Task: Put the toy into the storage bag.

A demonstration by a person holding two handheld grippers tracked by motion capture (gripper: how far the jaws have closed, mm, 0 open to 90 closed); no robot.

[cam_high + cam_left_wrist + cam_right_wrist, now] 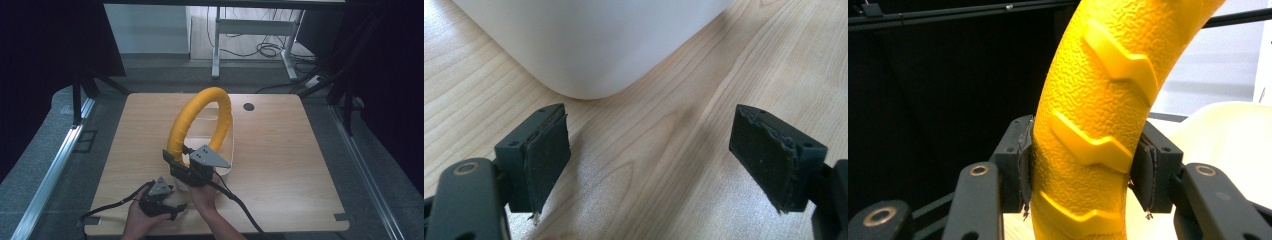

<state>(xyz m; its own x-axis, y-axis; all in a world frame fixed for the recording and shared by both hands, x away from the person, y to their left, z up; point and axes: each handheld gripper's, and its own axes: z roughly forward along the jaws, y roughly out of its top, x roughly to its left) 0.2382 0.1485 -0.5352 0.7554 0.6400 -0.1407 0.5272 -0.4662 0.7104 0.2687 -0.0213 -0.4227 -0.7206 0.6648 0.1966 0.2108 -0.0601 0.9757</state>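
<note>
Right gripper view: right gripper (1085,175) clamped on the yellow ring (1098,130), pads pressing both sides. Left gripper (649,160) jaws apart, nothing between them, near the white tub (589,45) on the wooden table (684,150).

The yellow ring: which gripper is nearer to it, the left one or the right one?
Right. The right gripper is clamped on the yellow ring near its lower end. The left gripper stands apart, low on the table, with open jaws.
</note>
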